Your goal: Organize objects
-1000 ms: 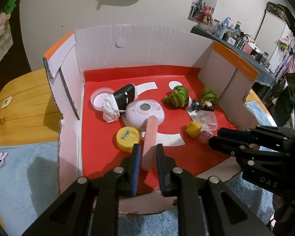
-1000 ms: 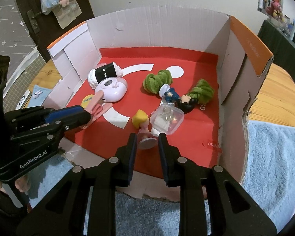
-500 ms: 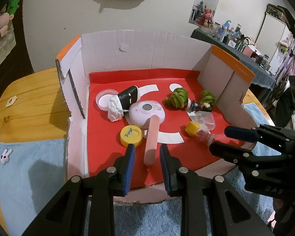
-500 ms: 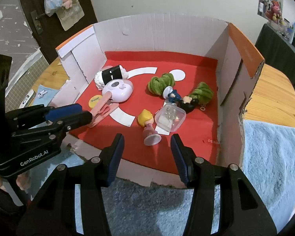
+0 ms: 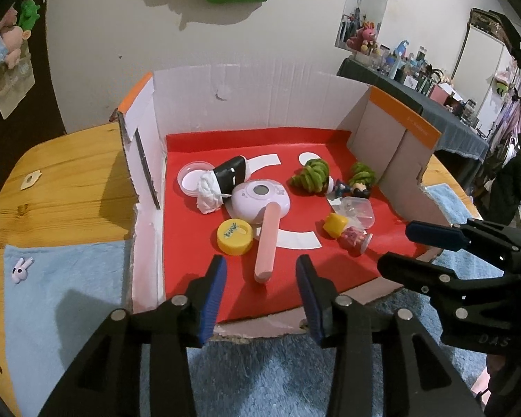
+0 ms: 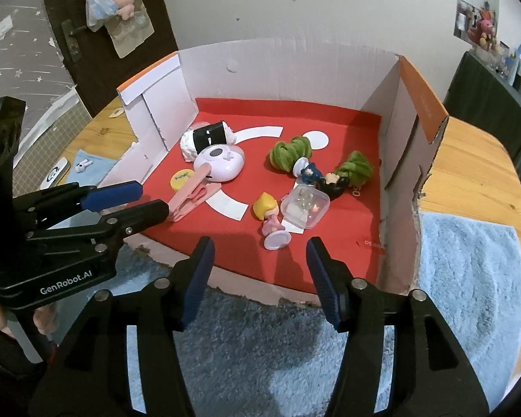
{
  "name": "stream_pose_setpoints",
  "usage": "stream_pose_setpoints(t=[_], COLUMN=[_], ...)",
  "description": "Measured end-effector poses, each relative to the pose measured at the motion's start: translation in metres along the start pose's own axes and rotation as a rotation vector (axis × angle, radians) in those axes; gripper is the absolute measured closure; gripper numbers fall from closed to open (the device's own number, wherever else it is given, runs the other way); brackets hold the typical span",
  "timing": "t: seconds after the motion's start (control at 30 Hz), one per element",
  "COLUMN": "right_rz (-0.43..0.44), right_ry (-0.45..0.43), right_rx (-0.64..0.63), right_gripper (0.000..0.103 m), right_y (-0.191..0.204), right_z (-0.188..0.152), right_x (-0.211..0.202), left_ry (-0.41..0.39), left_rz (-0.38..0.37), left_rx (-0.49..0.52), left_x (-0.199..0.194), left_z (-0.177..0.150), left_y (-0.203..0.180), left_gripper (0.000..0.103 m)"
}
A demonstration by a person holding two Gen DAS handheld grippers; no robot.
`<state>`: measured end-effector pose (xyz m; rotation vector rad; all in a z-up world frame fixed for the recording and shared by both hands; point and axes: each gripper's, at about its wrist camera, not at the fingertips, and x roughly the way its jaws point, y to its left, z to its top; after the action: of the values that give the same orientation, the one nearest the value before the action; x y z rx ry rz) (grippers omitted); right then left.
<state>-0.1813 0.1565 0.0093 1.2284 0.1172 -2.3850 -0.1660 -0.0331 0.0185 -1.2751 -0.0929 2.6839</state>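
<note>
A cardboard box [image 5: 260, 97] with a red floor holds the toys. A pink clip [image 5: 268, 239] lies on the red floor, its far end leaning on a lilac round device [image 5: 260, 198]. My left gripper [image 5: 260, 271] is opening just in front of the clip's near end, and its pads do not touch it. A yellow-haired doll [image 6: 269, 213] in a pink dress lies beside a clear plastic case [image 6: 305, 205]. My right gripper [image 6: 260, 246] is opening just short of the doll's base, with nothing between its pads.
A yellow lid [image 5: 234, 236], a black-and-white bundle [image 5: 225, 177], two green curly toys [image 6: 290, 153] and small dark figures [image 6: 311, 172] also lie in the box. A fluffy blue mat [image 6: 260, 347] covers the wooden table [image 5: 69, 180] before the box's low front edge.
The left jaws let go of the pink clip and the right jaws let go of the doll's base. Both grippers widened and drew back a little from the box.
</note>
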Motion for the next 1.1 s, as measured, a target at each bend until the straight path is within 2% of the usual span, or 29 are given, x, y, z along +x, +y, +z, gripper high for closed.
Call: stream_pose_setpoints(t=[0.17,0.3,0.33,0.5,1.0,1.1], right_rz=[-0.002,-0.006,-0.007,-0.011,-0.019,-0.019], right_ry=[-0.008,-0.016,-0.019,-0.033,-0.051,-0.054], right_rx=[-0.001,-0.002,-0.003,-0.007,-0.014,-0.013], right_gripper=[0.049,0.040,0.040,0.040,0.035,0.034], right_y=[0.002,0.004,0.005,0.007,0.015,0.016], right_z=[-0.003,-0.005,-0.006,-0.008,-0.020,-0.024], right_x=[-0.005,-0.009,-0.010,-0.018,-0.033,-0.035], left_ry=[-0.009,-0.017,-0.019,-0.027,-0.046,-0.056], left_rz=[0.007,0.020,0.022,0.024,0.042,0.058], left_rx=[-0.004,-0.011,-0.013,-0.025,-0.024,-0.021], left_x=[-0.006,-0.011,-0.012,-0.018,-0.032,-0.035], left_z=[-0.003,-0.005,-0.006,-0.009,-0.019,-0.022], left_y=[0.000,0.001,0.001,0.002,-0.001,-0.002], left_gripper=[0.051,0.048,0.045,0.043,0.029,0.022])
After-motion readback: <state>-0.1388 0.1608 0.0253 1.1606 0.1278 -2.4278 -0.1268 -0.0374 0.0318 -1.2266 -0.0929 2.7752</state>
